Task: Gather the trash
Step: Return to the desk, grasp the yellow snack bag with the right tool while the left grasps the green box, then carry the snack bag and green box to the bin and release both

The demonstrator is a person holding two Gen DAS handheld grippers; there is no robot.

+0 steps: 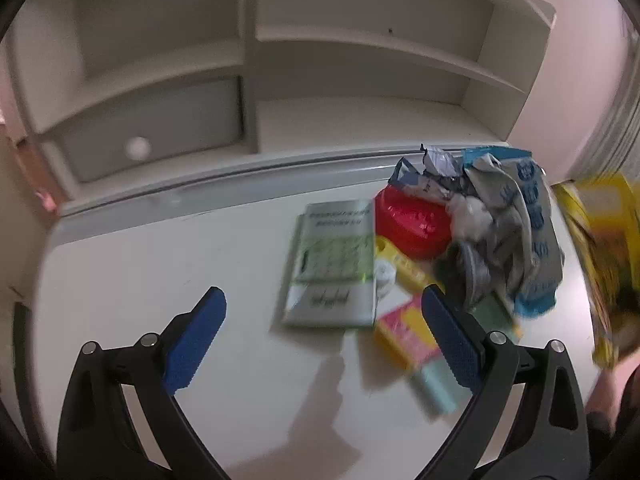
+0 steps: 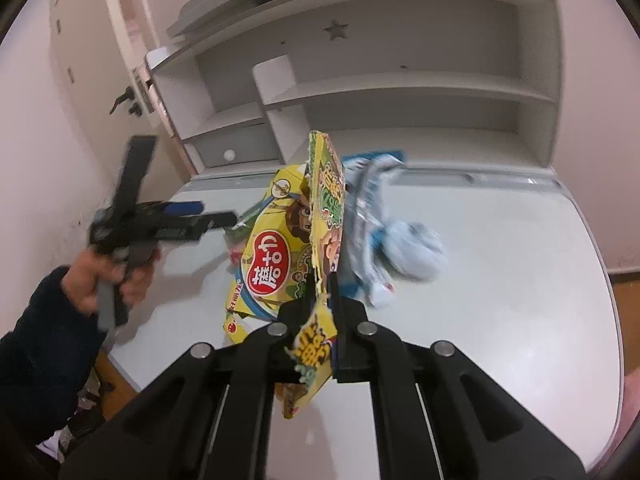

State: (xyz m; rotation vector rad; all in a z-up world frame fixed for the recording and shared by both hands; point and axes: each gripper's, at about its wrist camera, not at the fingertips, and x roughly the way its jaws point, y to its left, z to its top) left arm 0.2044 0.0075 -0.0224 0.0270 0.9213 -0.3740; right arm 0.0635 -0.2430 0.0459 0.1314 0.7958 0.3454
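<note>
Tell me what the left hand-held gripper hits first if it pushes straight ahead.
Probably the flat green-and-white packet lying on the table; the open left hand-held gripper points roughly at it, though depth is unclear.

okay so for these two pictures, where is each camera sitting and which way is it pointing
Left wrist: on the left gripper, angled down over the white desk toward the trash pile; its open blue-padded fingers show.
Right wrist: on the right gripper, facing the shelves, clamped on a yellow snack bag; the left hand shows.
Shared: desk, shelves, yellow bag, blue-white wrapper.
</note>
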